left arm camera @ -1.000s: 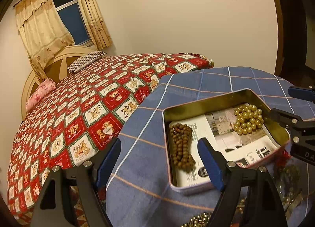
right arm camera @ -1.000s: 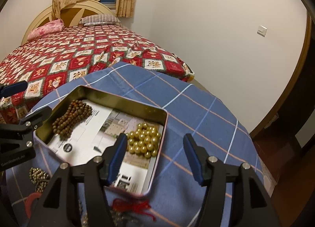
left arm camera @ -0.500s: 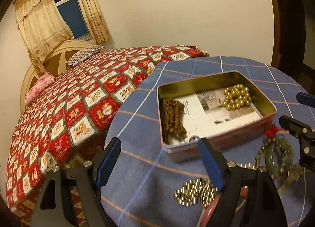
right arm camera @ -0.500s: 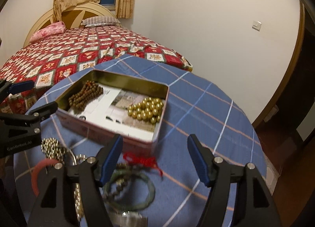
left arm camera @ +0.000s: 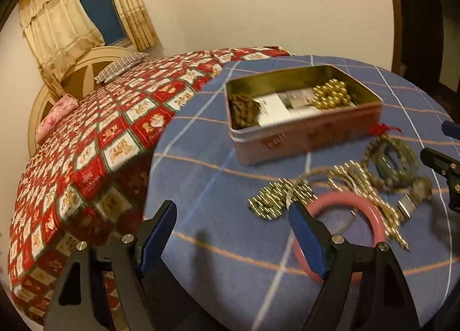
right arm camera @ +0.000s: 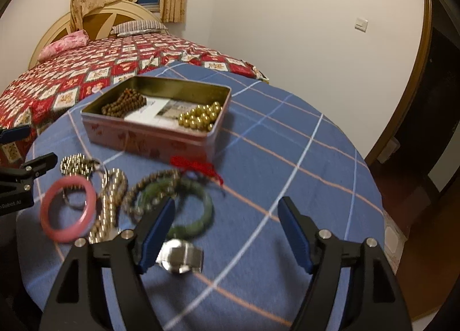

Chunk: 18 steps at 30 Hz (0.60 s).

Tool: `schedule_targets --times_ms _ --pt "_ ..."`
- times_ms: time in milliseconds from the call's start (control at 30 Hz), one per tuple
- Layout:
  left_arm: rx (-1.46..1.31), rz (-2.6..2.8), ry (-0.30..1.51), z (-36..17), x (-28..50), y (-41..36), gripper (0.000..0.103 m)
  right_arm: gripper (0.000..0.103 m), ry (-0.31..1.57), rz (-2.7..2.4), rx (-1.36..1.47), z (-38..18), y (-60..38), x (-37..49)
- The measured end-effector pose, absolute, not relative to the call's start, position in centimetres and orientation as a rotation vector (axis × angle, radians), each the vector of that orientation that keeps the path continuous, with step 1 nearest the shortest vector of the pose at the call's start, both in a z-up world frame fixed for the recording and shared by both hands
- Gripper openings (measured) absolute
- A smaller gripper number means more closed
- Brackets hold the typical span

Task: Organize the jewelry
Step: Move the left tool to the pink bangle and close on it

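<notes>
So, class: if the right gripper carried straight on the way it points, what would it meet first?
Probably the bare blue checked tablecloth: the right gripper, jaws opening and empty, aims just right of the green bangle and watch.

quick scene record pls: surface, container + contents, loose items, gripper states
surface: round table, blue plaid cloth
container: open pink tin
in tin: brown beads, gold beads, a printed sheet
loose: pink bangle, green bangle, watch, small gold bead strands
left gripper: open, empty
right gripper: opening, empty
</notes>
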<state>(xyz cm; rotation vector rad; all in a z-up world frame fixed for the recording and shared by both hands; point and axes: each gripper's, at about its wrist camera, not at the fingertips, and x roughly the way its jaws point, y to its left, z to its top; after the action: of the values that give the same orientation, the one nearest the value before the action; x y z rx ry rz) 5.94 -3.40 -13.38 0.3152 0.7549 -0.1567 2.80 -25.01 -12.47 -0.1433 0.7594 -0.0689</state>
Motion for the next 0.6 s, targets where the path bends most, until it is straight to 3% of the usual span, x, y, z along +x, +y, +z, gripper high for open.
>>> schedule_targets --times_ms 200,533,600 --pt "0.337 -0.196 0.762 -13.9 4.6 -4.8 0.08 0.084 0.748 -0.09 -0.132 -12.7 -25.5 1.9" --pt "0.341 -0.158 0.795 -15.6 5.8 -3.8 0.08 0.084 0.752 -0.084 -0.124 -13.1 -25.5 1.8" --pt "0.336 -0.169 0.8 -15.8 6.1 -3.7 0.074 0.084 0.755 -0.083 -0.128 -13.2 -25.4 1.9"
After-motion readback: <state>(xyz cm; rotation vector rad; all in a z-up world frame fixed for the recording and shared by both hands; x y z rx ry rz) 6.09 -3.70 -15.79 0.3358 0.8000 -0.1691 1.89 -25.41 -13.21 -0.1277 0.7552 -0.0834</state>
